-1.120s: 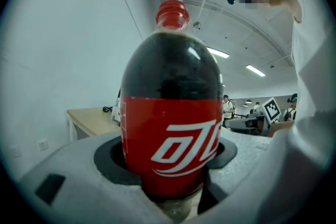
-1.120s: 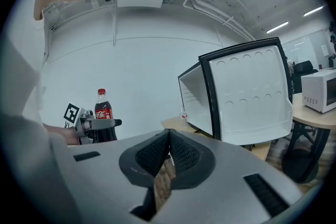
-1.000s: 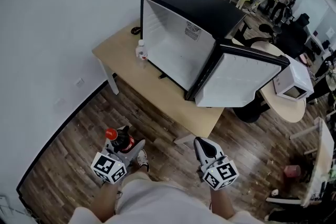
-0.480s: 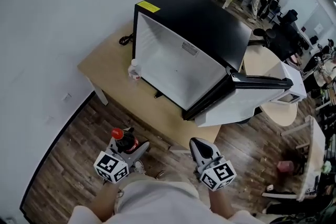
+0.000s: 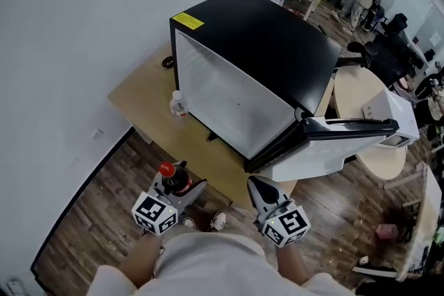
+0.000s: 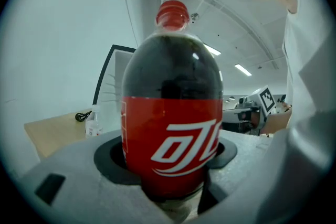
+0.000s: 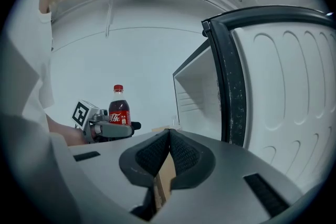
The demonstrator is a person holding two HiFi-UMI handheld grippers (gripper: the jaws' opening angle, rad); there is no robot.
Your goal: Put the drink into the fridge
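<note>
Jaws of left gripper (image 5: 179, 189) around upright drink (image 6: 170, 113), those of right gripper (image 7: 169, 136) together

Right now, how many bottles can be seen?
2. A cola bottle is held in the left gripper; a small clear bottle stands on the table beside the fridge. Others may be hidden.

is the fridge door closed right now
No, the fridge door is swung wide open, leaving the white inside of the fridge exposed.
</note>
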